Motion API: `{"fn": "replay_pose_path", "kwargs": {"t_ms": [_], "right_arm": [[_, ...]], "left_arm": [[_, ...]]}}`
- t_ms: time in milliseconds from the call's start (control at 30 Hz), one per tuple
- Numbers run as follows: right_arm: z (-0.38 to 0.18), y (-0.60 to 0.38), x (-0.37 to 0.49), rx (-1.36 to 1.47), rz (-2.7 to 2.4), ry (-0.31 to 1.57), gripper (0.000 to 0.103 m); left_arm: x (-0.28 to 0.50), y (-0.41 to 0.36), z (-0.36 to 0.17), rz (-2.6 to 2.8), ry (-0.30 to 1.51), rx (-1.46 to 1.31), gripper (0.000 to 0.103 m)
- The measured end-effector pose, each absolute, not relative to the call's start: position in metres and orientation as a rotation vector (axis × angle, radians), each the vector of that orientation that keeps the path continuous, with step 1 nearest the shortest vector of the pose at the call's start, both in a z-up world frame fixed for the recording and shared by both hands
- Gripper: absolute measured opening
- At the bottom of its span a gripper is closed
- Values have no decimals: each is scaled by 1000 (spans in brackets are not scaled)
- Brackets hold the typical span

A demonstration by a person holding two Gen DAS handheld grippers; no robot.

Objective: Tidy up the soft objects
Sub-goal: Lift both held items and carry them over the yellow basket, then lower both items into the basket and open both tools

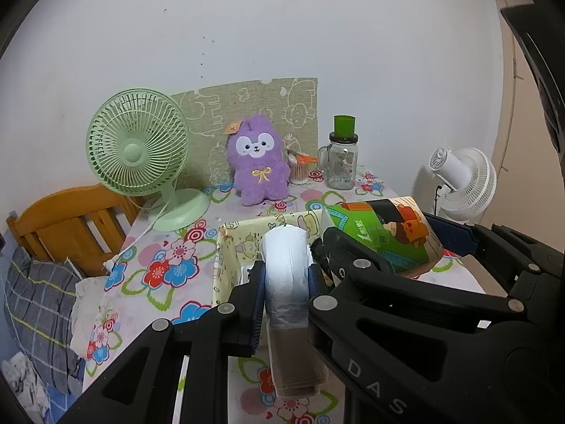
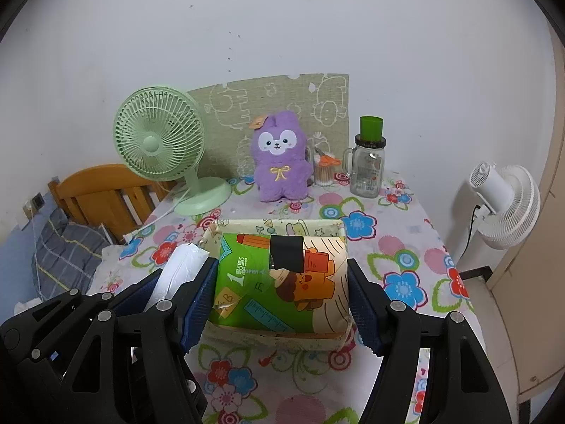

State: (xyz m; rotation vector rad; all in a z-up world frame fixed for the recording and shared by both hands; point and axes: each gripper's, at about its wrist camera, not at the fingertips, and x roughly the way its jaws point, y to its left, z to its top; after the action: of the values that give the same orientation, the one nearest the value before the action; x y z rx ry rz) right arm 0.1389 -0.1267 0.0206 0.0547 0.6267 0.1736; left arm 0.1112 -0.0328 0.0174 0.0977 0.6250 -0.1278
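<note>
On the table (image 2: 406,247), a cloth with red, blue and pink flowers was spread, and a plain white wall was seen behind it. At the back of the table a pale green desk fan (image 2: 160,137), a purple plush animal with a yellow bow (image 2: 279,159), a small cup of cotton swabs (image 2: 325,173) and a glass mug jar with a green cap (image 2: 369,162) were placed in front of a green patterned mat (image 2: 247,106) leaning on the wall. A wooden bed headboard (image 1: 67,226) was seen at the left, and a white standing fan (image 2: 505,208) at the right.

A cream fabric box with cartoon prints (image 1: 226,265) stood near the front edge. A soft green and orange printed tissue pack (image 2: 282,275), with a strip of black tape on top, was held over this box by the right gripper (image 2: 282,293), whose blue pads (image 2: 201,300) were pressed on its two sides. Whether the pack touched the bottom of the box could not be told.

A roll of white plastic bags (image 1: 286,282), brownish at the near end, was clamped between the blue pads of the left gripper (image 1: 286,282). Its far end reached over the box's rim, just beside the tissue pack.
</note>
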Motion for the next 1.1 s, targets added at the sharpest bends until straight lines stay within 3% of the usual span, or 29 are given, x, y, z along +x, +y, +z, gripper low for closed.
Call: {"fn": "replay_pose_path", "kwargs": {"t_ms": [1100], "right_arm": [[-18, -129, 231, 86, 194, 732, 72]], "left_arm": [[208, -25, -21, -116, 718, 91, 26]]}}
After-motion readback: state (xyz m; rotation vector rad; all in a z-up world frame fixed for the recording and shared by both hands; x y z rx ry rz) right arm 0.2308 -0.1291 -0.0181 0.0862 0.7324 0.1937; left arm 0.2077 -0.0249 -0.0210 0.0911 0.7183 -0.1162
